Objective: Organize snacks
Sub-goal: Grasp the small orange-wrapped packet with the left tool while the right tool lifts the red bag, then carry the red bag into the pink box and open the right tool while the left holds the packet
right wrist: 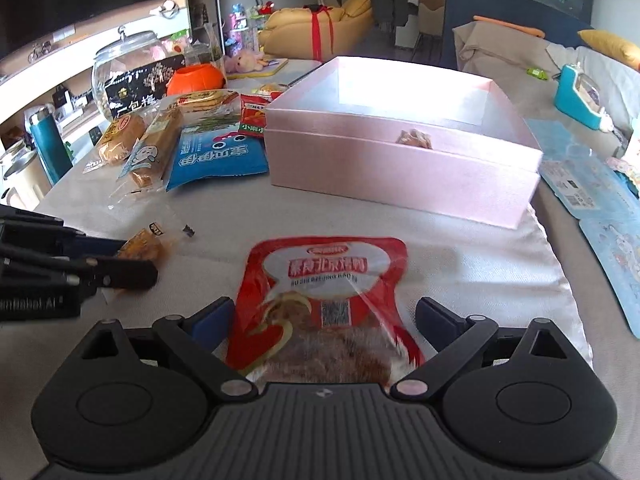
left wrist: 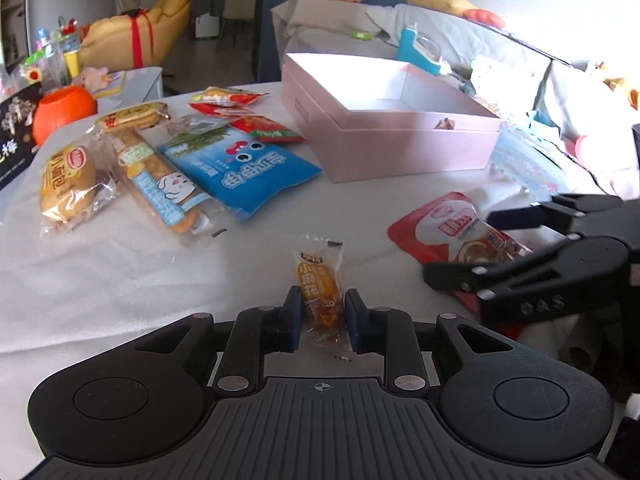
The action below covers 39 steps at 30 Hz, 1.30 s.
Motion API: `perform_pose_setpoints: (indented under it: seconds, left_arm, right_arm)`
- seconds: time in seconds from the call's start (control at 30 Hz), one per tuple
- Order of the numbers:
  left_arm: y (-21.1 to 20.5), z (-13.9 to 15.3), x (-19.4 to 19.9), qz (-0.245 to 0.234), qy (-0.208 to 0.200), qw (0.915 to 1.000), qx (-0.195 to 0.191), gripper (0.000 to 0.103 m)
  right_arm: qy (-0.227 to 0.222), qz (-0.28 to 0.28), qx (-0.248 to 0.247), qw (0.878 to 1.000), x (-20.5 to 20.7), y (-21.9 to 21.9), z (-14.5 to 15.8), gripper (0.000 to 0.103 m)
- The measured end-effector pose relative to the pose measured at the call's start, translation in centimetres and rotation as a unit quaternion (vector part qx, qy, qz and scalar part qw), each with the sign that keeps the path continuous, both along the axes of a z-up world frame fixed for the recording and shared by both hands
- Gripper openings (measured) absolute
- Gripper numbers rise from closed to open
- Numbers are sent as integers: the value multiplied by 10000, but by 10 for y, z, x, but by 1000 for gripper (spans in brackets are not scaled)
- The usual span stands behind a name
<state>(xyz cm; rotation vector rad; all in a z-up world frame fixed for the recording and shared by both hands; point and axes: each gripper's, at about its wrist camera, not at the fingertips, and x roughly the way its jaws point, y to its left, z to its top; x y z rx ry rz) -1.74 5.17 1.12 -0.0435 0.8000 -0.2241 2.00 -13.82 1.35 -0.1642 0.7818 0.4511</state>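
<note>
White cloth-covered table [left wrist: 120, 280] is carrying the scattered snacks, with the open pink cardboard box [left wrist: 400, 152] sitting at the back. I'm pinching the small orange twist-snack sachet [left wrist: 320, 280] in my left gripper [left wrist: 322, 312], pads pressing both sides near its lower end. I'm straddling the flat red roast-duck pouch [right wrist: 324, 288] with my right gripper [right wrist: 324, 320], jaws wide, not touching it. Best practice: I'm aiming to lift the sachet straight up without crushing it, then close the right squarely across the pouch's width.
</note>
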Motion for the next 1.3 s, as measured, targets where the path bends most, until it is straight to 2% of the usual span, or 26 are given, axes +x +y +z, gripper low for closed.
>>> perform_pose_setpoints:
  seconds: [0.1,0.17,0.2,0.23,0.27,0.5,0.67,0.7,1.0,1.3]
  left_arm:
    - [-1,0,-1,1,-37,10000,10,27]
    - [-1,-1,-3,-12,-61,10000,15,27]
    - [0,-1,-3,-15,-74,10000,7,27]
    - [0,-1,-3,-12,-83,10000,-18,27]
    - [1,-1,-3,-10,-82,10000,-56,29]
    - [2,-2,1,85,-85,9996,-243,30]
    - [1,1,17,113,118,9990,-417,29]
    - [0,2,20,127,157,9989,-420,26]
    - [-13,3,8,-53,191,9991,-378,25]
    - [-17,2,3,-63,194,9993,-297,25]
  right_arm:
    - [9,22,-41,10000,11,7,-1,95]
    - [26,79,-70,9999,14,10,2,86]
    - [0,109,-93,9999,13,11,5,85]
    - [-127,114,-136,9998,11,11,9,73]
    - [-225,147,-194,9995,8,11,13,68]
    - [-562,112,-3,9984,-7,-8,38,68]
    - [-606,-54,-12,9981,-12,-19,42,69]
    - [-606,-96,-17,9981,-12,-21,42,69]
    - [-530,-428,-64,9977,-20,-44,32,70]
    - [-4,-595,8,9982,-9,-48,1,72]
